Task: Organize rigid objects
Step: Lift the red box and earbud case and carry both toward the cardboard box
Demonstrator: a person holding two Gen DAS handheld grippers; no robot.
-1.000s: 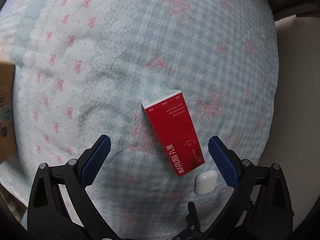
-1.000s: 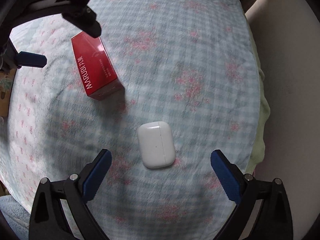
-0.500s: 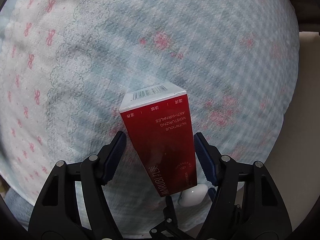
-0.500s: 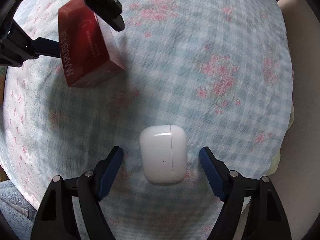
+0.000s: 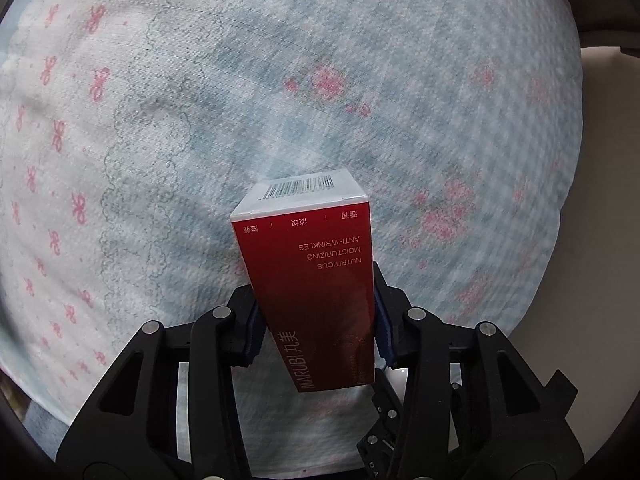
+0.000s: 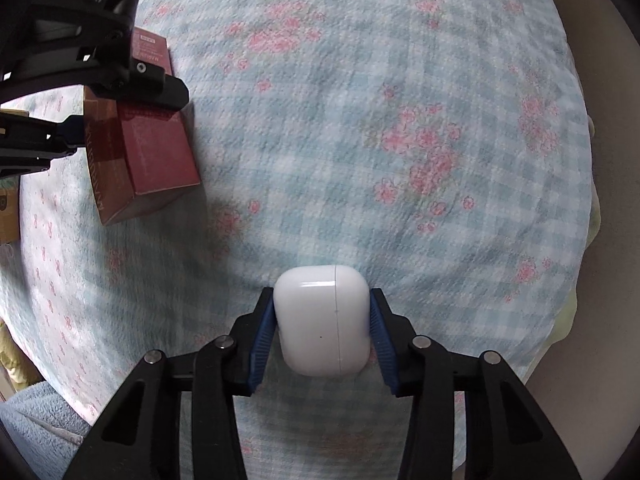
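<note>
Blue pads of my left tongs (image 5: 316,332) pinch the red carton (image 5: 310,280) at its lower half; my right tongs (image 6: 322,330) clamp the white earbud case (image 6: 322,320). Both sit over the checked bedspread (image 6: 360,140), so I lift each steadily without squeezing harder.

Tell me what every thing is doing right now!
red box: closed, pinched between the left tongs' blue pads.
white earbud case: lid shut, squeezed by the right tongs.
left tongs: shut on the red box.
right tongs: shut on the white earbud case.
checked blanket: spread out flat under everything.
</note>
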